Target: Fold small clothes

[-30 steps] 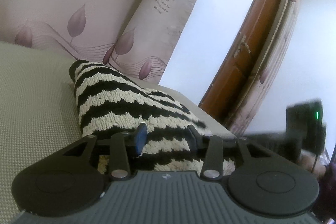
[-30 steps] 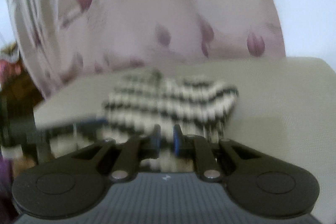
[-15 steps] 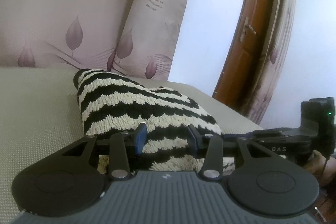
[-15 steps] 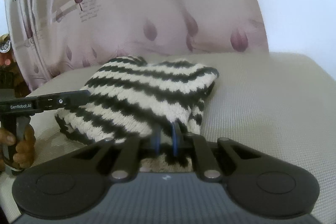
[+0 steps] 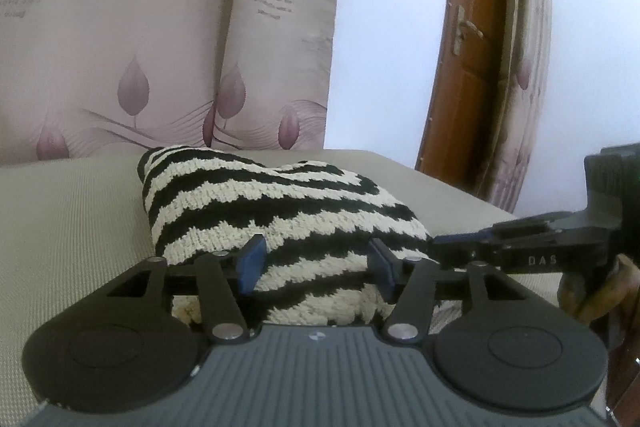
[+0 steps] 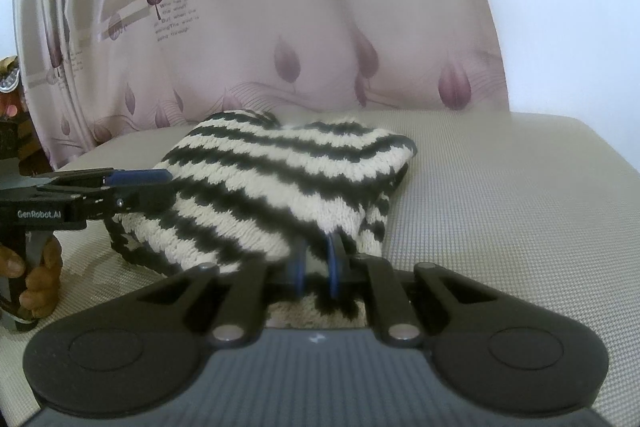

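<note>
Pinching striped knit, right gripper — folded

One striped knit garment, two grippers, perhaps two curtains.

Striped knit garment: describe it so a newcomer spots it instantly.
Start at the wide beige woven cushion surface in front of the pink leaf-print curtain. On it lies a bundled chunky-knit garment with wavy black and cream stripes, between the left gripper and right gripper. It is the only striped, knitted thing there; everything around it is plain or leaf-printed.
</note>
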